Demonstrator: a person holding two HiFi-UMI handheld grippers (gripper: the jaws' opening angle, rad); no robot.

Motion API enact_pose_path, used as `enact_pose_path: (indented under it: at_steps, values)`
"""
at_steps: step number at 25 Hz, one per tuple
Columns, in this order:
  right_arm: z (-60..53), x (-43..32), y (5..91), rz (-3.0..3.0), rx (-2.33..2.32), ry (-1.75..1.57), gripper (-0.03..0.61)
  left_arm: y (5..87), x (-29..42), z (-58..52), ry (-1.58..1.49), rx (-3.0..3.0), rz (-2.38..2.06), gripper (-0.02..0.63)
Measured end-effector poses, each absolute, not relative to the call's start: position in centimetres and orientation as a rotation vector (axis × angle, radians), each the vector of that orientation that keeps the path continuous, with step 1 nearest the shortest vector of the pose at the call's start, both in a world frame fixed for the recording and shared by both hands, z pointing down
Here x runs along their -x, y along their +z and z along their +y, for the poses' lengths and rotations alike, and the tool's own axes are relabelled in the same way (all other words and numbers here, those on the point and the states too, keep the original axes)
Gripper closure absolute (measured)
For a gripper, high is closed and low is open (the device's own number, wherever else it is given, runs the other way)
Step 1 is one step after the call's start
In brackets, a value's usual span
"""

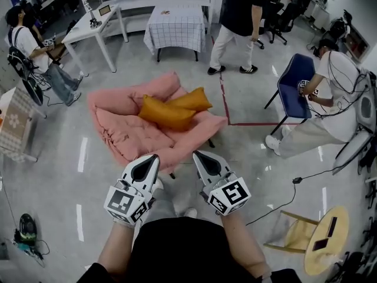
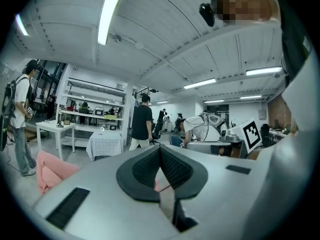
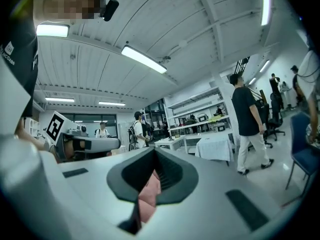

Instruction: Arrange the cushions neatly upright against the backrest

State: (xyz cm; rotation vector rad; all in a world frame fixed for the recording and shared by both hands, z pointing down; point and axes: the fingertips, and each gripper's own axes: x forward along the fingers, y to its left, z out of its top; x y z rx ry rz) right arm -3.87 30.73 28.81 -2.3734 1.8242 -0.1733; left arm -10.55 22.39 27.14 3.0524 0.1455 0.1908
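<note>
Head view shows open floor [image 1: 247, 158] around the pink chair [image 1: 126, 131].

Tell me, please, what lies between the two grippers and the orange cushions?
Only the pink seat padding lies there: in the head view it fills the stretch from the left gripper and the right gripper up to the orange cushions.

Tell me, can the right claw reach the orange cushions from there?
Probably not yet. The right claw hangs shut near the front edge of the pink chair, and the orange cushions lie further back on the seat. Nothing blocks the way, so moving closer and opening should do.
</note>
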Motion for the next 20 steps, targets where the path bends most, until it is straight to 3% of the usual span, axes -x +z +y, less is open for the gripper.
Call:
enact_pose_path:
  at_steps: [20]
  values:
    - [12.4,-6.3,32.0,1.824,2.491,-0.370,0.571,31.6,1.7,2.8,0.239,-2.943,0.140,0.601]
